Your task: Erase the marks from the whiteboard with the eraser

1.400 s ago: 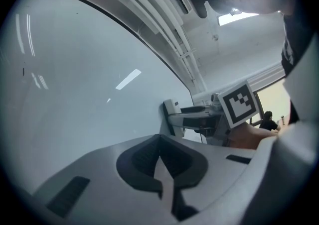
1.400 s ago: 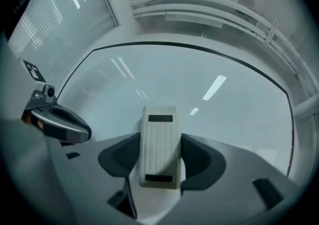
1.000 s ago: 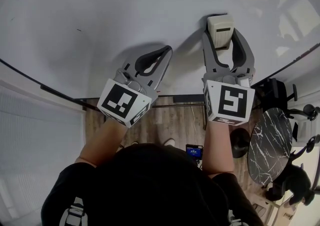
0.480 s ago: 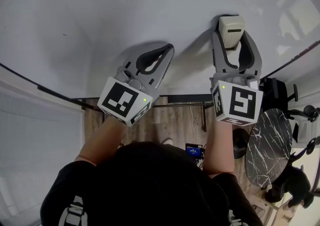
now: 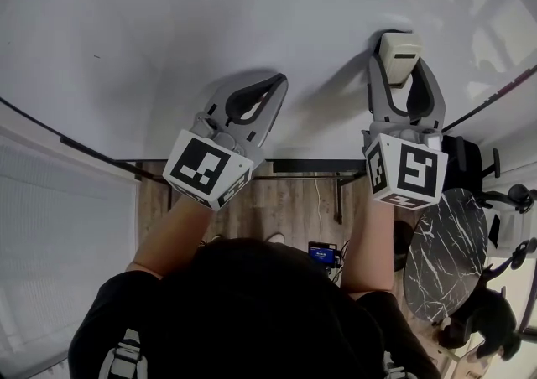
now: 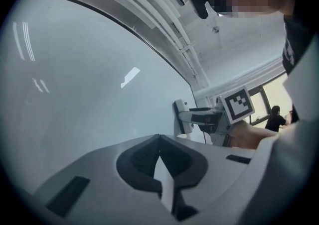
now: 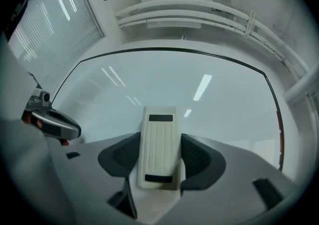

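Looks mid-wipe: eraser [image 7: 158, 144] flat against the whiteboard [image 5: 210, 17] toward its right side, gripped along both long sides by the right gripper [image 5: 400, 63], jaws parted just to its width. Calls next for a flat sweep left toward the small dark speck [image 5: 96, 56], well apart from the eraser. Leaves the left gripper [image 5: 279, 82] clenched on nothing, tip near the board.

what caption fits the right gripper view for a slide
Right hand-held gripper clamps a cream ribbed plastic eraser against the glossy white whiteboard.
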{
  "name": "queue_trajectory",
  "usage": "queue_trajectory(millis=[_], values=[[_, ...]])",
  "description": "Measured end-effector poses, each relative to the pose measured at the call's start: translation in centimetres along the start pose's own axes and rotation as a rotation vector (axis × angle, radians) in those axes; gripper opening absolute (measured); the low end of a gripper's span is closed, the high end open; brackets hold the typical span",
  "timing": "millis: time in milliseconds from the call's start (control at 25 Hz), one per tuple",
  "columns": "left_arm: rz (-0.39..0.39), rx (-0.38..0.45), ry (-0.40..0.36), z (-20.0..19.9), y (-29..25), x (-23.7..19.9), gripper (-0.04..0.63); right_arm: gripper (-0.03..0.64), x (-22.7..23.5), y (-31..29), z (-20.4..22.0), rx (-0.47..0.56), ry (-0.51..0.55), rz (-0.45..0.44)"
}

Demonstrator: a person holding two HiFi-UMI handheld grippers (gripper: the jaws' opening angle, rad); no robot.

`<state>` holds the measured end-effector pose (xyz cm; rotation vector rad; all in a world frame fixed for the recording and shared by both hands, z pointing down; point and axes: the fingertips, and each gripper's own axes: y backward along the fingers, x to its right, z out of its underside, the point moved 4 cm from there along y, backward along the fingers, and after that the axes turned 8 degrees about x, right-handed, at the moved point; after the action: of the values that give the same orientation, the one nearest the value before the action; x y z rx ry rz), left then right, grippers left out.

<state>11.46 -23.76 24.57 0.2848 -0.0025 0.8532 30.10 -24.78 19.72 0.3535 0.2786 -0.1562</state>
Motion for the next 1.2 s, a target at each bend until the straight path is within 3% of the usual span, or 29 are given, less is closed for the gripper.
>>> queue_trajectory(millis=[520, 800, 1200], values=[[-0.091, -0.004, -0.035, -1.4, 3.7, -2.3, 0.005, 0.25, -0.8, 0.8, -1.1, 0.001, -0.053, 0.03], [-0.118, 0.025, -0.05, -2.4, 7.5, -4.7, 0.005, 0.25, -8.5, 1.2, -3.0, 0.013, -0.001, -0.044], [-0.137, 0.048, -0.049, -4.1, 11.2, -9.2, 0.005, 0.25, -19.0, -3.6, -5.9, 0.035, 0.062, -0.142]])
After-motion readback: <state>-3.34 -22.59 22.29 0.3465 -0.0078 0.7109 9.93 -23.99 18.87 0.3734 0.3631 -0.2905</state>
